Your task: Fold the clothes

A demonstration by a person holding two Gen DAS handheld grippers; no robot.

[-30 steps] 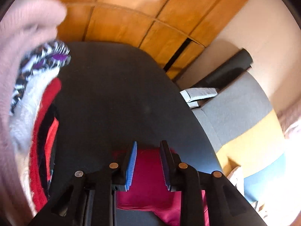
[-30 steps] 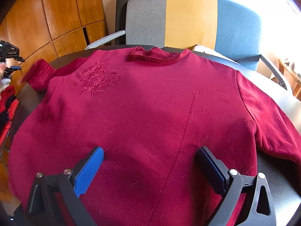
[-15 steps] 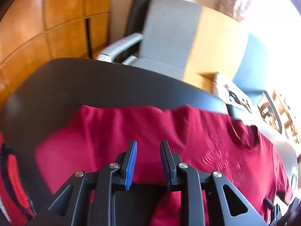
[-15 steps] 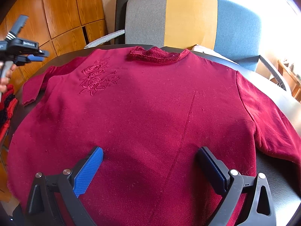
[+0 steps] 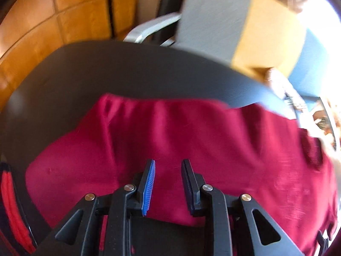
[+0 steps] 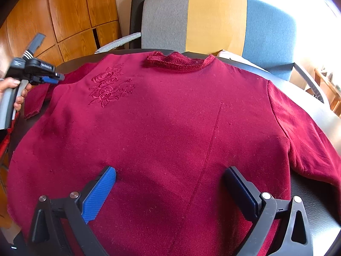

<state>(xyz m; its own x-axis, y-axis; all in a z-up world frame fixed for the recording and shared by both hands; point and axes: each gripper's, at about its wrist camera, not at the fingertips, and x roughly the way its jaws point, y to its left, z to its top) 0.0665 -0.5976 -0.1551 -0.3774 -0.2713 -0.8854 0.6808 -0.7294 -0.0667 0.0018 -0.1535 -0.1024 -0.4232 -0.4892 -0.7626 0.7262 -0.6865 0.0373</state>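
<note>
Since a second ago my left gripper (image 5: 167, 171) has swung away from the pile of clothes (image 5: 12, 209) at the table's left edge and dropped toward the sweater's left sleeve (image 5: 149, 132), rolling as it came; it now hangs over that sleeve with its jaws narrowly parted and nothing between them. My hand (image 6: 15, 93) shows on its handle in the right wrist view, just off the table's left edge. My right gripper (image 6: 170, 183) has not shifted: its jaws stand wide apart above the lower body of the dark red sweater (image 6: 170, 128), gripping nothing. That sweater lies spread flat on the dark table (image 5: 119, 70), its collar (image 6: 181, 61) toward the far edge and its hem toward me, an embroidered flower (image 6: 109, 89) on the left chest. Its left sleeve reaches out toward the table's left edge with the cuff (image 6: 32, 113) close to that edge; bare table lies beyond the sleeve on the far left side, which leaves open room there. On the other side, the right sleeve (image 6: 302, 136) runs down along the table's right edge, with a strip of bare table at the near right corner. Behind the far edge a chair (image 6: 217, 19) in grey, yellow and blue stands close against the table, and wooden panelling (image 6: 64, 12) fills the wall to the left. The left wrist view is blurred, so the sleeve's edges there are soft.
</note>
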